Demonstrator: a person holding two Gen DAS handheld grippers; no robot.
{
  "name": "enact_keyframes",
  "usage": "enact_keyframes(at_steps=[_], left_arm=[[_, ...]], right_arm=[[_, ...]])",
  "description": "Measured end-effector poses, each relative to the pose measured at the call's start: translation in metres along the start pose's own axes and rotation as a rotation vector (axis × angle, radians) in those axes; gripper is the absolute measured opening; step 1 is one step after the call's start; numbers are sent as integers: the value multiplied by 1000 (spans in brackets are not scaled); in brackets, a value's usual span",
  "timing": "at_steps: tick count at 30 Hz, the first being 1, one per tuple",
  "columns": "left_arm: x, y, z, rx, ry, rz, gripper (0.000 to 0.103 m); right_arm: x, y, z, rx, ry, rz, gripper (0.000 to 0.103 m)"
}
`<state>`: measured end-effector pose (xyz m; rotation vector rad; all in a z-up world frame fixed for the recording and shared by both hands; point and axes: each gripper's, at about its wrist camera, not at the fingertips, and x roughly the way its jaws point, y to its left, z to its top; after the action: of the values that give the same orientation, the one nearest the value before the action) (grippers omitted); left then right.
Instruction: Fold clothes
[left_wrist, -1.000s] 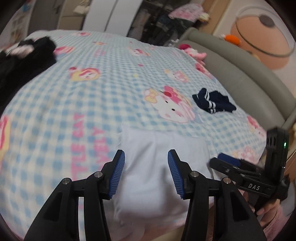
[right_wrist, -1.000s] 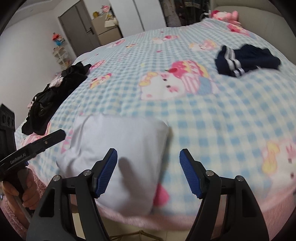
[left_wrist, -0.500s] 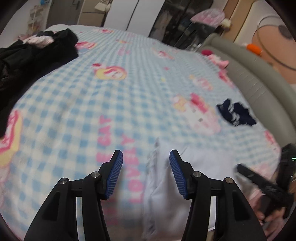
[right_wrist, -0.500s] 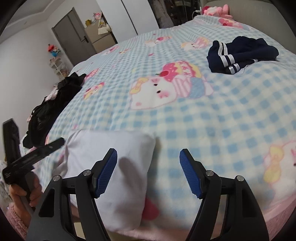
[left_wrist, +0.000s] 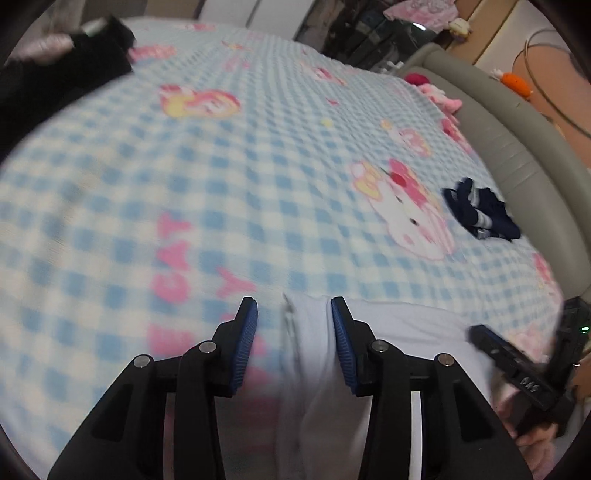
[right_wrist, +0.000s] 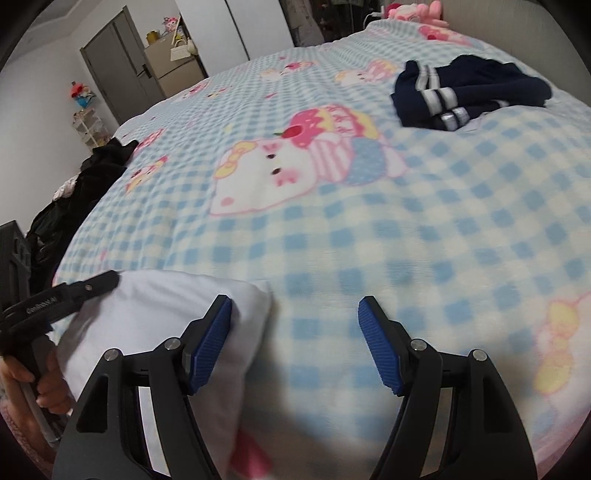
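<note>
My left tool (left_wrist: 293, 332) is closing over the left edge of the white cloth (left_wrist: 399, 339) at the bed's (left_wrist: 258, 166) near edge, not yet pinching, while my right tool (right_wrist: 294, 343), spread and empty, straddles its right edge.

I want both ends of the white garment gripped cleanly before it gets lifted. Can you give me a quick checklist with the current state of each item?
1. Left gripper at the white garment's left edge: ok; the edge lies between its jaws.
2. Left pads pressing the cloth: not ok; the jaws are closing, and a gap still shows.
3. Right gripper at the garment's right edge: not ok; only its left finger overlaps the cloth, the rest spans bare blanket.
4. Right jaws open: ok.
5. Nothing lying on the garment: ok; the navy clothes sit far off.
6. Garment layers aligned: cannot tell; the view is blurred.
</note>
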<state>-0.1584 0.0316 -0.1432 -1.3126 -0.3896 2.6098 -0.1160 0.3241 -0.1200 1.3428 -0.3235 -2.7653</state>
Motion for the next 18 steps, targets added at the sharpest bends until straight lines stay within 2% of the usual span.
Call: enact_keyframes(at_steps=[2,4,8,10,11,14,16,18], left_arm=[[-15,10,5,-48,-39,10,38],[-27,11,7,-73,-24,-135,38],[-60,-35,-6,110,-68,-220,38],[-59,-52,-18,144,7,-352,40],[-56,-60,-24,163,44,-386,40],[-46,-69,-45,222,84,-296,40],[-40,-56,-49,156,109,-272,40],[-47,-45,-50,107,90,-284,39]], right_arm=[[-8,-8,1,15,-18,-42,66],[-15,-21,2,66,-18,3,66],[-32,-33,-2,142,-18,82,66],[-41,-29,-9,136,-8,111,66],[-45,-26,-14,126,0,125,66],[-58,-13,-32,77,34,152,66],[-64,-2,-46,29,62,164,67],[-68,8,-61,-35,96,171,67]])
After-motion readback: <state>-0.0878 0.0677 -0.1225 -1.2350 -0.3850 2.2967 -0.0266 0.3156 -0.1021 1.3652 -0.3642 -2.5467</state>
